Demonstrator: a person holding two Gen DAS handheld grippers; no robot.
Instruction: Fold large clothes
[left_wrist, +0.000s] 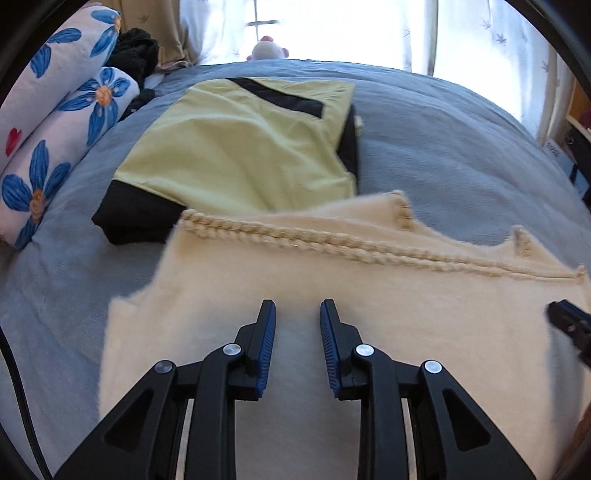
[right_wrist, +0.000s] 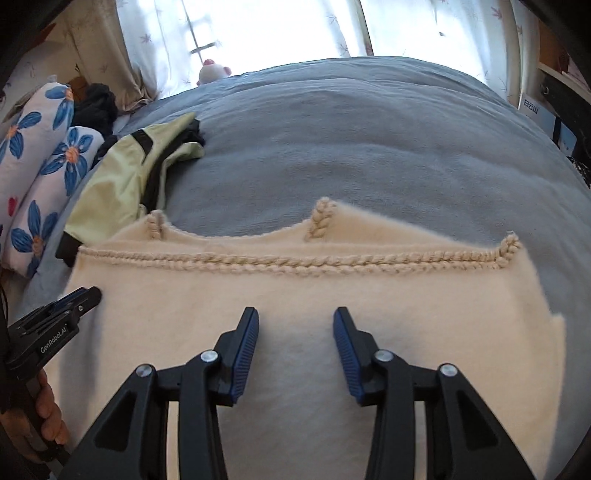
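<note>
A home bedroom is shown: a bed (right_wrist: 369, 147) covered in blue, floral pillows (left_wrist: 55, 122), and curtained windows (right_wrist: 155, 40) behind.

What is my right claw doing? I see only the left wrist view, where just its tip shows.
Observer: The right claw is open and empty, above the cream sweater.
Operator: Where does the sweater end on that side?
Observer: Its right edge lies on the blue blanket, with bare blanket beyond it.
Operator: Is my left claw visible there?
Observer: Yes, at the sweater's left edge, with a hand on its handle.
</note>
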